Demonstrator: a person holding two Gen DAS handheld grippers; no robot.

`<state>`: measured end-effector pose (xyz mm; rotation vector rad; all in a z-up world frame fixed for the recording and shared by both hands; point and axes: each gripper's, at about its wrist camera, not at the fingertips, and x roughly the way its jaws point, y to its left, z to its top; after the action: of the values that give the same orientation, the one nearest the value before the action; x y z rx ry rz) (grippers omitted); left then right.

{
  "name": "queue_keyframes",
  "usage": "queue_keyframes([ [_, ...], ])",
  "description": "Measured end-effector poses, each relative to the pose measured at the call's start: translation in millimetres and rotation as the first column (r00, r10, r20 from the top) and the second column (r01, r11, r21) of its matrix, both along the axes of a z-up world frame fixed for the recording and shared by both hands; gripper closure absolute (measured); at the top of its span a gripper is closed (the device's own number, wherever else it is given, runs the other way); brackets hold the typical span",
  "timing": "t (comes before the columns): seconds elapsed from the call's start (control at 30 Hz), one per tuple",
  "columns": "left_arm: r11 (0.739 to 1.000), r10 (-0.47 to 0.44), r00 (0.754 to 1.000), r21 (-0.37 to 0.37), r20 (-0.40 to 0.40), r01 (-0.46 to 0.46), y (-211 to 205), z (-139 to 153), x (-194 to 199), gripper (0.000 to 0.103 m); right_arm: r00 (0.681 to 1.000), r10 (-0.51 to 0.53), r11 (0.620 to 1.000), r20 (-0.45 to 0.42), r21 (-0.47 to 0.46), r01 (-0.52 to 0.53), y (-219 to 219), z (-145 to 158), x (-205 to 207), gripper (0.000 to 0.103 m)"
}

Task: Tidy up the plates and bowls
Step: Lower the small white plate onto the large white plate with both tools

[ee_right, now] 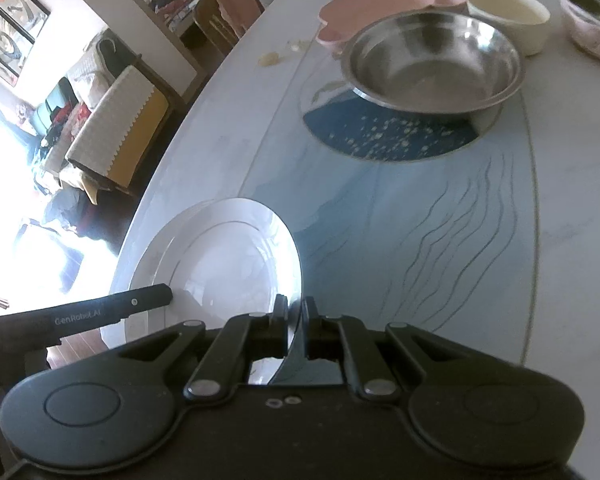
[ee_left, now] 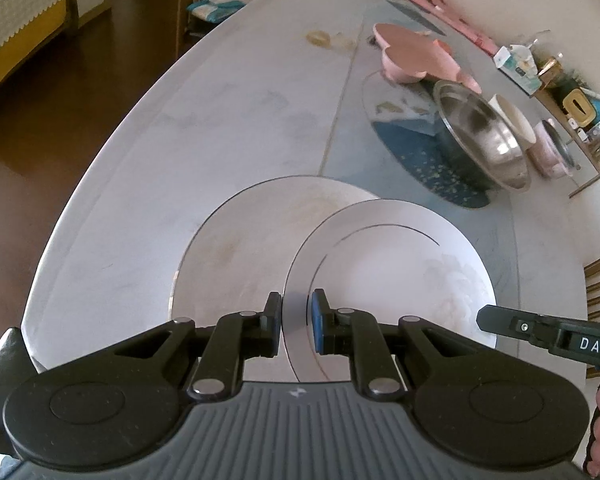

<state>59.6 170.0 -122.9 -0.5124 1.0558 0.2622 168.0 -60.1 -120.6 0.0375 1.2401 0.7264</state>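
Your left gripper (ee_left: 296, 322) and right gripper (ee_right: 297, 322) both pinch the white plate's (ee_left: 396, 276) rim, probably above another plate (ee_left: 240, 248) on the desk (ee_left: 220, 112).

Around the shiny silver steel bowl (ee_right: 432, 64): beneath it a dark blue mat (ee_right: 392, 136) speckled pale yellow, behind it a pink tray (ee_right: 364, 8) and a cream bowl (ee_right: 508, 16). Nearer than it, a white plate (ee_left: 392, 268) carries thin dark rings, over a grey-white marbled table (ee_left: 228, 92).
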Motion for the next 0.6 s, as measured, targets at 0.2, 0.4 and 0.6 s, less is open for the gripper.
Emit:
queue_keyframes([
  [0.2,1.0,-0.029,0.999,-0.008,-0.023,0.029,8,-14,0,0.089,1.0,-0.009,1.0,-0.012,-0.026,0.009,7,-8,-4,0.096],
  [0.4,0.998,-0.056,0.997,-0.013,-0.046,0.055,12,-26,0,0.089,1.0,-0.01,0.999,0.009,-0.043,0.011,15,-5,-10,0.097],
  [0.6,0.996,-0.087,0.995,-0.002,-0.054,0.087,16,-25,4,0.089,1.0,-0.024,0.998,0.004,-0.05,0.024,18,-6,-10,0.097],
])
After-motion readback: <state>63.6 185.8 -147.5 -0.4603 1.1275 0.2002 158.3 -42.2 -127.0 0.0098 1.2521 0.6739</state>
